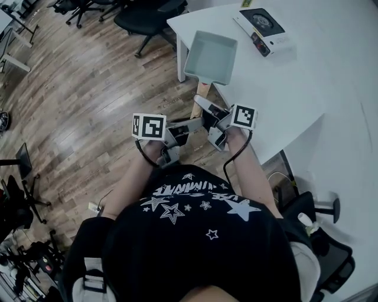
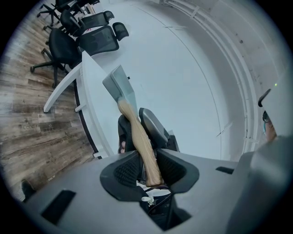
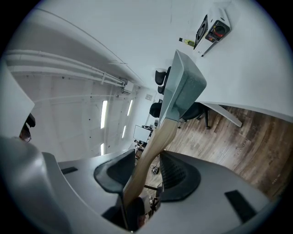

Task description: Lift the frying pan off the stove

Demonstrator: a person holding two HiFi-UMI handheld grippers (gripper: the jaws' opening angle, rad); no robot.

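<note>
The frying pan (image 1: 209,57) is square and grey-green with a pale wooden handle (image 1: 202,91). It hangs over the near corner of the white table (image 1: 295,82), well apart from the portable stove (image 1: 263,29) at the far edge. Both grippers meet at the handle's end in front of the person's chest. My left gripper (image 1: 188,127) is shut on the handle (image 2: 145,153), which runs between its pads, and the pan (image 2: 118,87) lies beyond. My right gripper (image 1: 211,118) also grips the handle (image 3: 144,157), below the pan (image 3: 185,87). I cannot tell whether the pan touches the table.
Black office chairs (image 1: 142,17) stand on the wooden floor (image 1: 88,88) left of the table. The stove (image 3: 213,28) also shows far off in the right gripper view. Another chair base (image 1: 322,206) sits by the person's right side.
</note>
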